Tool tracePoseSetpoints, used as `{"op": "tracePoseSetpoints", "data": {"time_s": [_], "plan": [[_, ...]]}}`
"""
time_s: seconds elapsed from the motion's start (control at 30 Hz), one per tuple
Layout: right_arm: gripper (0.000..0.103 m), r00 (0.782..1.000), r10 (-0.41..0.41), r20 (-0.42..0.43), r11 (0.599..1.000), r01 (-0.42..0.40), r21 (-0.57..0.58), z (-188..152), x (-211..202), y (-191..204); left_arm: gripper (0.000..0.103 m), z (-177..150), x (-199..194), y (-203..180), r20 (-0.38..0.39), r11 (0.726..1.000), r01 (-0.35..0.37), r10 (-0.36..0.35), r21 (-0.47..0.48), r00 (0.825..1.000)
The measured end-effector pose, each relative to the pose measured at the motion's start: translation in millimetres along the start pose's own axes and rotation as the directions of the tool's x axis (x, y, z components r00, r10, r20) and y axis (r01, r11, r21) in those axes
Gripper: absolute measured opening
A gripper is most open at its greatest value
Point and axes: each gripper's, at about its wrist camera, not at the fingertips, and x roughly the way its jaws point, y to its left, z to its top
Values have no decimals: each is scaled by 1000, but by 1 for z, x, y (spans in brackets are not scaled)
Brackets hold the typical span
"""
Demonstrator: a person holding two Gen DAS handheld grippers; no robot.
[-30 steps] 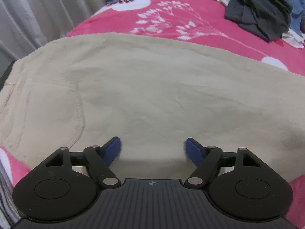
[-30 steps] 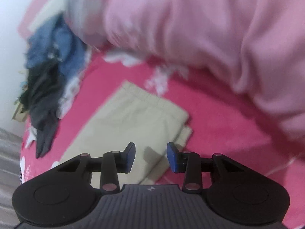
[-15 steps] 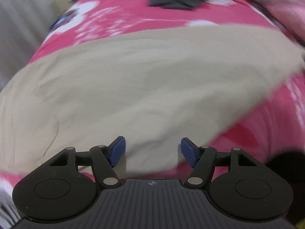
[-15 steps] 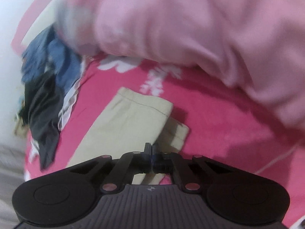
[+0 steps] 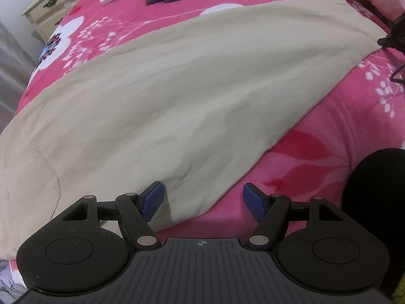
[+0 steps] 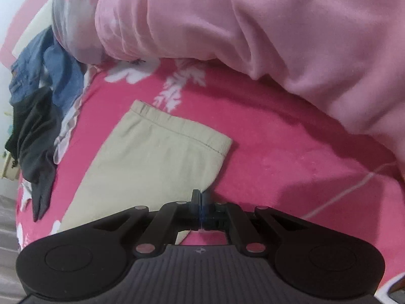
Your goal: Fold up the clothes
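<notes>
trousers point(image 5: 177, 88): spread along bed point(image 5: 329, 139), not fully folded | right gripper point(image 6: 201, 197): pinching hem corner | left gripper point(image 5: 202, 200): spread, empty | pile point(image 6: 38, 106): unfolded, far edge

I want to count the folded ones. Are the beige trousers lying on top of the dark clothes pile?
No, the beige trousers lie flat on the pink bedspread, beside the dark clothes pile.

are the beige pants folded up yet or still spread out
Mostly spread out. The beige pants lie long and flat across the pink bedspread, with the hemmed leg end flat; both legs seem stacked, and no crosswise fold shows.
</notes>
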Motion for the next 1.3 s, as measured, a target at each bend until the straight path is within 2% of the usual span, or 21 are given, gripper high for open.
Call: {"op": "tracePoseSetpoints", "data": {"time_s": [0.03,0.07,0.1,0.17,0.2,0.27,0.33,0.43,0.57,0.63,0.67,0.73,0.8,0.83,0.9,0.93,1.0,1.03,1.13,1.23,1.3], "plan": [[6,1000,-6,5,1000,6,-10,1,-4,1,71,0,-2,5,6,1000,3,-3,-14,1000],[17,1000,-30,11,999,30,-34,2,-9,3,71,1,-5,9,13,1000,6,-6,-29,1000],[23,997,-70,21,995,72,-76,2,-17,6,71,2,-7,15,21,998,18,-16,-59,1000],[25,986,-142,86,966,157,-204,-3,-34,19,71,4,-12,26,39,992,41,-36,-118,999],[25,987,-116,111,949,143,-282,-9,-37,33,71,5,-12,32,53,986,52,-44,-155,998],[25,986,-58,154,893,120,-433,-21,-42,60,71,8,-10,42,69,974,63,-49,-217,996],[25,984,4,179,814,100,-572,-32,-42,88,71,14,2,45,38,968,48,-40,-246,998],[21,987,61,146,685,65,-725,-42,-5,125,71,16,18,44,-14,970,31,-36,-242,999],[19,983,-89,162,680,178,-711,-13,61,119,73,10,28,44,-34,977,26,-34,-210,999],[14,976,-115,184,701,211,-682,6,54,121,74,10,29,44,-38,982,28,-36,-188,999],[15,976,-107,190,707,209,-676,12,48,125,74,9,30,45,-40,983,29,-37,-179,999],[15,987,7,160,693,111,-713,5,26,143,74,8,30,47,-44,982,37,-46,-185,998],[15,993,117,34,637,-48,-770,-15,22,164,74,9,31,50,-50,981,44,-54,-189,997],[14,990,136,-22,590,-99,-801,-27,32,174,75,10,31,51,-52,981,46,-57,-189,997],[13,995,93,-48,543,-91,-835,-39,69,185,77,10,32,51,-53,981,52,-63,-185,997],[10,995,86,-55,543,-93,-834,-40,84,189,77,9,32,51,-54,983,55,-65,-178,996],[2,992,125,-31,648,-105,-754,-14,99,188,77,8,31,50,-53,985,57,-66,-161,996],[11,995,103,11,683,-63,-727,-3,96,192,77,8,31,49,-54,987,58,-67,-152,996],[13,993,100,60,669,-23,-743,3,72,204,79,9,32,51,-58,987,66,-76,-149,995],[14,976,190,-103,533,-191,-824,-35,51,222,81,11,34,55,-64,981,76,-88,-179,994],[13,950,219,-223,391,-295,-872,-70,51,237,82,10,34,55,-59,977,73,-87,-201,994]]}}
